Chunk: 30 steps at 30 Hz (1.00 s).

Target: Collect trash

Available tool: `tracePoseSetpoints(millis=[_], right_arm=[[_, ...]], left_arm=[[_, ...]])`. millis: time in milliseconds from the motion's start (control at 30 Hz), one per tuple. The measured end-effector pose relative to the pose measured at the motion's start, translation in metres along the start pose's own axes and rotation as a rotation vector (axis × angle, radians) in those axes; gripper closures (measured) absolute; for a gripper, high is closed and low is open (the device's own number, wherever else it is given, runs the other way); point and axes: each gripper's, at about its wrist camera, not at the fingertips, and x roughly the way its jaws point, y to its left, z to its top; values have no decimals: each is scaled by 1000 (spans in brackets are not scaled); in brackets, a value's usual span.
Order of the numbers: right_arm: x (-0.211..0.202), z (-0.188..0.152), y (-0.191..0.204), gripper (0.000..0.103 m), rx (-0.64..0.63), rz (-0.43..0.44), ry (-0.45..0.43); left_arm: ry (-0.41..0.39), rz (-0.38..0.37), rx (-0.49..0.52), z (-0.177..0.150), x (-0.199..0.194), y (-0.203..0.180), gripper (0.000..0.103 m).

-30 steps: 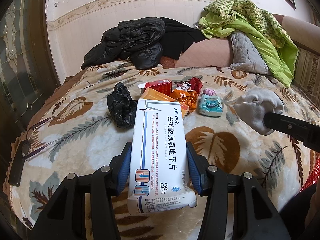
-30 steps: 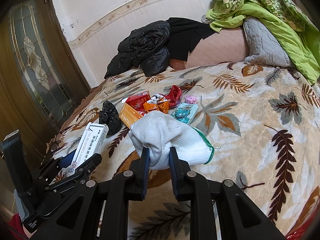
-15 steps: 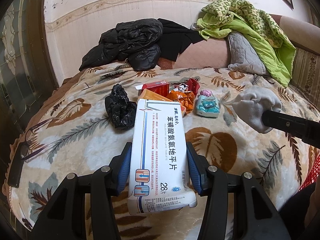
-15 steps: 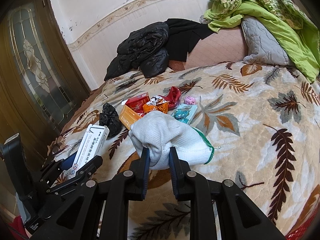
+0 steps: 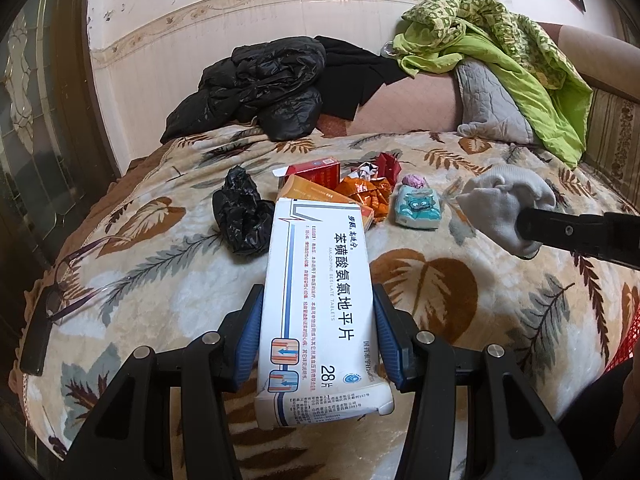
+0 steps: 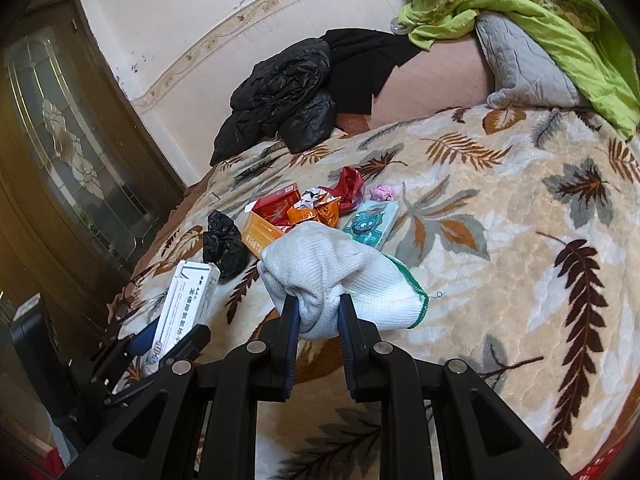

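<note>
White cardboard, a tablet box, sits clamped in my left gripper above the near blanket. My right gripper pinches a bunched white glove; whether either box holds anything, I cannot tell.

glossy cardboard medicine box, knitted cloth glove, plush blanket

Both wrist views face down-forward over one shared bed.

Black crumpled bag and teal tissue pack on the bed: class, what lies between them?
In the left wrist view, between the black crumpled bag and the teal tissue pack lie an orange box, a red box and crumpled orange wrappers.
</note>
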Motion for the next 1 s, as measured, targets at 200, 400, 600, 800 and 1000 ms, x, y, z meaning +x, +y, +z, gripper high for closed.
tracePoseSetpoints(millis=[200,400,600,800,1000], right_arm=[[3,1,-1,83,15,15,14],[13,5,-6,83,48,35,37],[12,6,-11,83,75,71,36],[-12,4,-12,83,55,66,-21],[-37,1,-23,83,67,39,-71]], left_arm=[[-4,17,-9,-4,-5,0,53],[-11,45,0,-6,-14,3,53],[9,36,-40,-6,-15,7,53],[2,-46,-56,0,-11,-7,53],[6,-117,-37,3,-10,-30,53]])
